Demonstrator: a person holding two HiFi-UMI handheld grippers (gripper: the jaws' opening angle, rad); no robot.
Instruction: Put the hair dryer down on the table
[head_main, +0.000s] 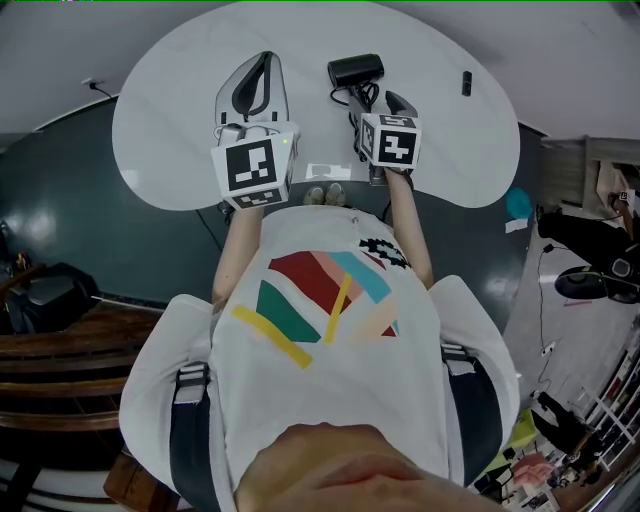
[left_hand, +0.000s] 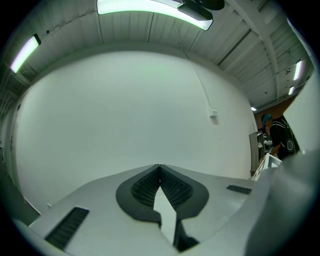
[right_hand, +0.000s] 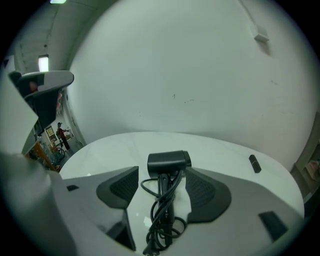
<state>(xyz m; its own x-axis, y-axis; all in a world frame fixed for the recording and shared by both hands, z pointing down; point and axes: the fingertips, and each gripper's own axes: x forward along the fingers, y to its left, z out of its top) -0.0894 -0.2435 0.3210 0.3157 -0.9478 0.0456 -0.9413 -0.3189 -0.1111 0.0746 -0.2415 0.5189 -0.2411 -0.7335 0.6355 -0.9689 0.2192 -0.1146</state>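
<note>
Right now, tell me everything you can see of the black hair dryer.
The black hair dryer is matte, plastic-looking, with a short cylindrical barrel set crosswise on a slim straight handle. Its black cord is looped and bunched along the handle. It lies flat on the white rounded table, barrel away from the person, handle pointing back between the open jaws of the right gripper. The jaws flank it with a gap on each side; only the table seems to touch it.

Out front, side by side — left tongs (left_hand: 160, 166) closed, right tongs (right_hand: 161, 172) apart.
</note>
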